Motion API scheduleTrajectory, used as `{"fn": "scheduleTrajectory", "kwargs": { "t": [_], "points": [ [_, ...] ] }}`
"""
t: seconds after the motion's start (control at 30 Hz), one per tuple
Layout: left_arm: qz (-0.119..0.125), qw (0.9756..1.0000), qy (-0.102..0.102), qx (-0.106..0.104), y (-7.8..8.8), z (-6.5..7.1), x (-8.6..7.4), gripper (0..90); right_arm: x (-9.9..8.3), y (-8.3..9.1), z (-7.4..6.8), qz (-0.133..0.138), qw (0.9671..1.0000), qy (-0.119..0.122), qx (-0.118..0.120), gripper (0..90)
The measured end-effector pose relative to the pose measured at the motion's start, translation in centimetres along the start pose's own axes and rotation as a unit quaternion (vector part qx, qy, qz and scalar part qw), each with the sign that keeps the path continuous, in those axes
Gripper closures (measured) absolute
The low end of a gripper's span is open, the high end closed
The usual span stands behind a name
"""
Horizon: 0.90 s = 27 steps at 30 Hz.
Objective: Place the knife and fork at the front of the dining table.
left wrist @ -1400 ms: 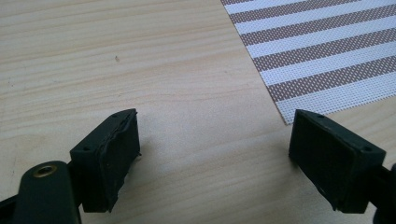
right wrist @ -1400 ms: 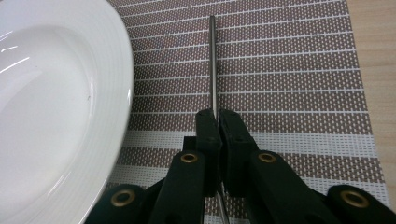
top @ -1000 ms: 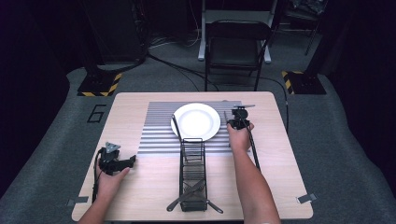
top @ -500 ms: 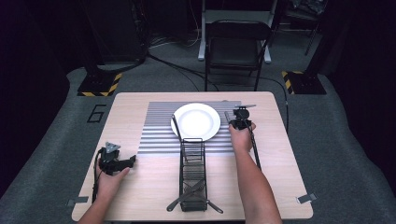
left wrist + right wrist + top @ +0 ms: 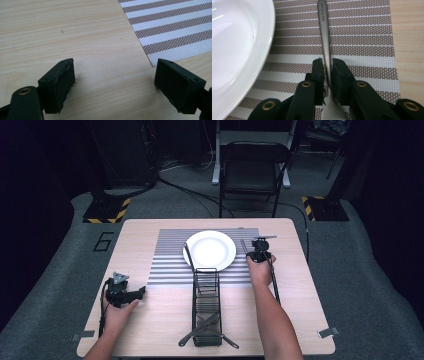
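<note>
A metal utensil [image 5: 325,37] lies flat on the striped placemat [image 5: 362,30], just right of the white plate [image 5: 234,50]. Its handle points away from me in the right gripper view. My right gripper [image 5: 327,67] straddles the handle near its neck. The jaws have just been opening, and a thin gap shows on each side of the handle. In the high view this gripper [image 5: 260,251] sits at the plate's [image 5: 210,249] right edge. My left gripper [image 5: 131,293] rests at the table's left and stands wide open [image 5: 115,82] over bare wood with nothing between its fingers.
A black wire caddy [image 5: 206,305] stands in the table's middle front, with cutlery lying at its near end. Another dark utensil [image 5: 188,256] lies along the plate's left side. The placemat's corner [image 5: 155,62] lies just ahead of the left gripper. A chair [image 5: 254,165] stands beyond the table.
</note>
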<state>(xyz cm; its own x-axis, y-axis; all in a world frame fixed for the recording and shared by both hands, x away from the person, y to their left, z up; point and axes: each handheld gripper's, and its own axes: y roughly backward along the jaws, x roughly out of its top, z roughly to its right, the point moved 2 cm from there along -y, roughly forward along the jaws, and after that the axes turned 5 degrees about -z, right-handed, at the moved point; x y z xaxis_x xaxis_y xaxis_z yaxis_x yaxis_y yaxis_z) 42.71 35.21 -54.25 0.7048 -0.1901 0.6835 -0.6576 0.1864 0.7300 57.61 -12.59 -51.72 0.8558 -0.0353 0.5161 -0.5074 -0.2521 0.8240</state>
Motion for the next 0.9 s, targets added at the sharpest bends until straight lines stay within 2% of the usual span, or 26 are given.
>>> {"fn": "scheduleTrajectory", "kwargs": {
  "t": [0.07,0.1,0.2,0.23,0.47,0.8,0.83,0.9],
  "points": [
    [0.000,1.0000,0.000,0.000,0.00,0.00,0.00,16.2,-0.08,0.00,-0.27,-0.006,0.9999,-0.001,-0.008,84.2],
    [0.000,1.0000,0.000,0.000,0.00,0.00,0.00,16.2,-0.09,-0.06,-0.27,-0.005,0.9999,0.006,-0.012,84.8],
    [0.000,1.0000,0.000,0.000,-0.01,0.01,0.00,16.2,-0.05,-0.13,-0.32,-0.004,0.9999,-0.003,-0.011,84.9],
    [0.000,1.0000,0.000,0.000,0.00,0.00,0.01,16.2,0.00,-0.21,-0.29,-0.002,0.9999,0.002,-0.011,85.0],
    [0.000,1.0000,0.000,0.000,-0.01,0.00,0.01,16.3,0.36,-0.54,-0.86,-0.004,0.9998,-0.015,-0.012,85.2],
    [0.000,1.0000,0.000,0.000,-0.01,0.01,0.01,16.3,0.59,-0.86,-0.93,0.009,0.9994,-0.030,-0.015,85.1],
    [0.000,1.0000,0.000,0.000,-0.01,0.01,0.01,16.3,0.61,-0.88,-0.92,0.010,0.9993,-0.032,-0.015,84.8],
    [0.000,1.0000,0.000,0.000,-0.01,0.01,0.01,16.3,0.61,-0.88,-0.84,0.013,0.9993,-0.030,-0.017,75.9]
  ]
}}
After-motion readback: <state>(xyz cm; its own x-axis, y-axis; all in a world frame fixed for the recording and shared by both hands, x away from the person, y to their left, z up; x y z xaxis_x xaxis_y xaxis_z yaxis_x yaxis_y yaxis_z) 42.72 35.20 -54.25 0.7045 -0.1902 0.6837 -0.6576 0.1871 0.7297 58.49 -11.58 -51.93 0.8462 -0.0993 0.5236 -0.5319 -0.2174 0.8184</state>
